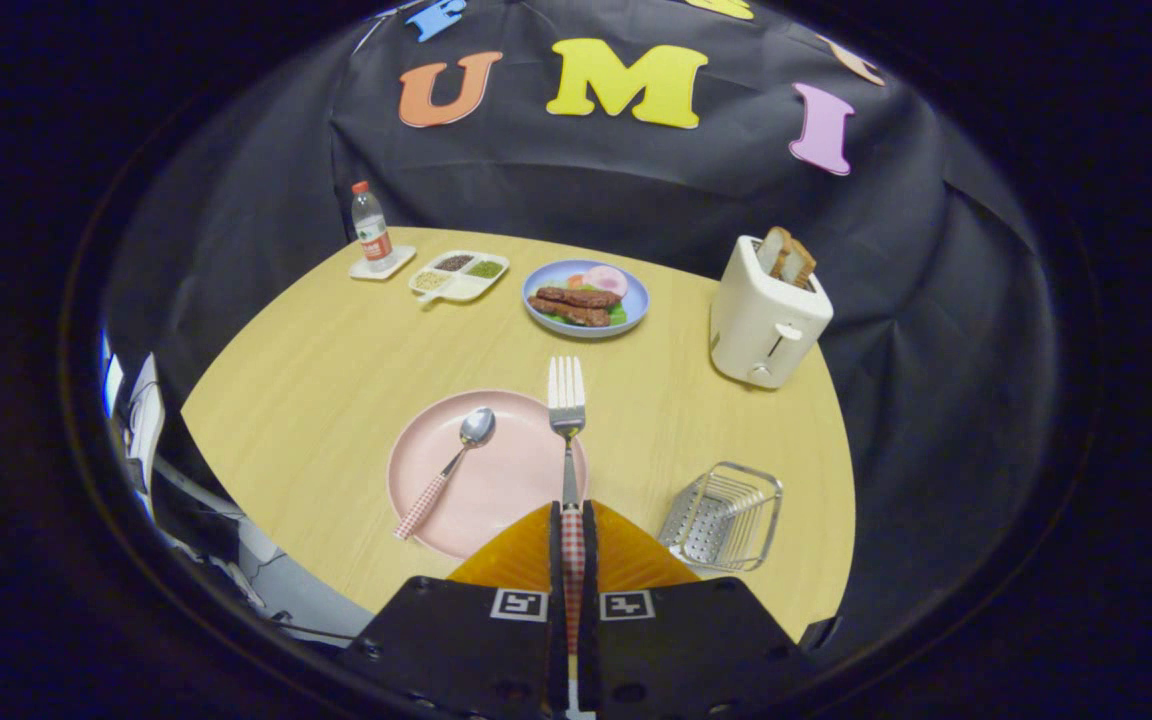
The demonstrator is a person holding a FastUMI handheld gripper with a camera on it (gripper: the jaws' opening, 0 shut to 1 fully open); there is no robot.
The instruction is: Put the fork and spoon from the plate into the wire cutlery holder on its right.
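In the gripper view, the gripper (573, 515) has its two fingers closed tight on the checked handle of the fork (567, 410), whose tines point ahead over the far rim of the pink plate (516, 480). The spoon (451, 465) lies on that plate left of the fork, and the wire cutlery holder (726, 515) sits on the table just right of the plate.

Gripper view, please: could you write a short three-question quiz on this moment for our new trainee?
1. True or false: the gripper is shut on the fork.
2. Which piece still lies on the pink plate? A) spoon B) knife C) chopsticks
3. Fill in: the wire cutlery holder stands on the table nearer the fingers than the white ____, which holds bread.

Key
1. True: both fingers press on its checked handle, tines pointing ahead.
2. A: the spoon lies on the plate.
3. toaster.
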